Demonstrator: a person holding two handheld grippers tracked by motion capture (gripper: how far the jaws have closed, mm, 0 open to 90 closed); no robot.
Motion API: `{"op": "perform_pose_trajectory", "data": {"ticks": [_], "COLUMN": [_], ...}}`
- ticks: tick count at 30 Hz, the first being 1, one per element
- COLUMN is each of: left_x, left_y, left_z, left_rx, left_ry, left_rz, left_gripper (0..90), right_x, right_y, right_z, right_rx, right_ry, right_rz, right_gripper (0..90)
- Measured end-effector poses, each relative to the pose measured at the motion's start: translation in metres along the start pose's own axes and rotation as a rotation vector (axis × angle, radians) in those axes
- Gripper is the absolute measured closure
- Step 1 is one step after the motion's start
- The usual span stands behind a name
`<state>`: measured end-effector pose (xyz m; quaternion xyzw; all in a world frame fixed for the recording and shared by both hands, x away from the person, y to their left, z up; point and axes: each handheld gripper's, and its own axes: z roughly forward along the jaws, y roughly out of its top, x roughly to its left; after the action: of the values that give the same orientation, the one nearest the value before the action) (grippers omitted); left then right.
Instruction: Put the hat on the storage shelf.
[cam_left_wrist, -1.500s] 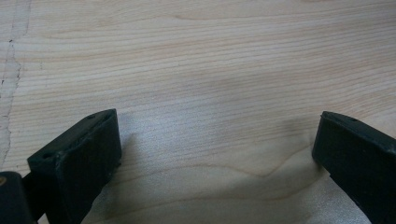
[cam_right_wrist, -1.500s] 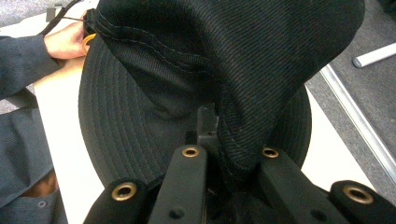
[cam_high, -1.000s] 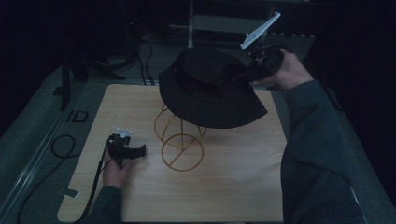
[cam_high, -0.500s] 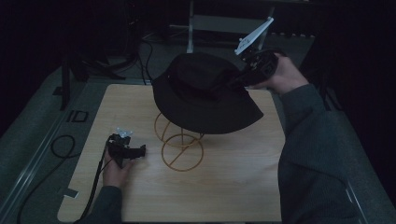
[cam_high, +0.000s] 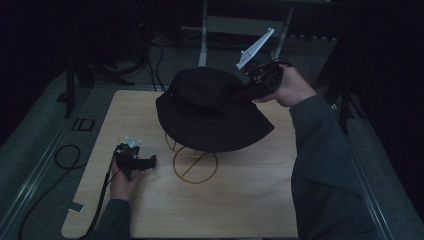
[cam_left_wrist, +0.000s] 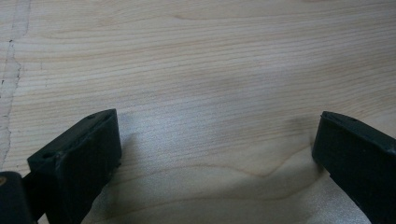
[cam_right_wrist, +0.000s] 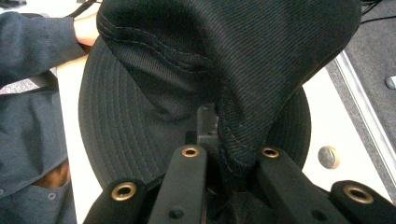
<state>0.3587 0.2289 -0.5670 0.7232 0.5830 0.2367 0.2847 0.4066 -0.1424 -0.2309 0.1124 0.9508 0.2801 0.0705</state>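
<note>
A black bucket hat hangs in the air over a gold wire stand on the wooden table. My right gripper is shut on the crown of the hat, pinching a fold of its cloth between the jaws at the hat's back right. The brim spreads below the crown. My left gripper rests on the table at the front left, held by a hand, apart from the stand. Its two black fingers stand wide over bare wood with nothing between them.
The stand has a round ring base with a bar across it. A black cable loops on the grey floor left of the table. A metal frame leg and cables stand behind the table's far edge.
The right gripper has carried the hat leftward and a little lower, bringing it more over the wire stand. The left gripper has stayed where it was.
</note>
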Motion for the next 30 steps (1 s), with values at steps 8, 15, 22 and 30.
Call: {"op": "perform_pose_trajectory", "data": {"ticks": [8,15,22,30], "left_x": [0.0,0.0,0.0,0.0], "left_y": [0.0,0.0,0.0,0.0], "left_z": [0.0,0.0,0.0,0.0], "left_rx": [0.0,0.001,0.002,0.001], "left_ry": [0.0,0.0,0.0,0.0], "left_rz": [0.0,0.002,0.003,0.001], "left_gripper": [1.5,1.5,1.5,1.5], "right_x": [0.004,0.006,0.008,0.006], "right_y": [0.004,0.007,0.007,0.0], "right_z": [0.01,0.02,0.03,0.044], "right_rx": [-0.009,0.002,0.009,0.003], "right_ry": [0.023,0.021,0.047,0.098], "right_rz": [-0.009,-0.015,-0.018,0.007], "right_gripper": [87.2,87.0,86.7,84.1]}}
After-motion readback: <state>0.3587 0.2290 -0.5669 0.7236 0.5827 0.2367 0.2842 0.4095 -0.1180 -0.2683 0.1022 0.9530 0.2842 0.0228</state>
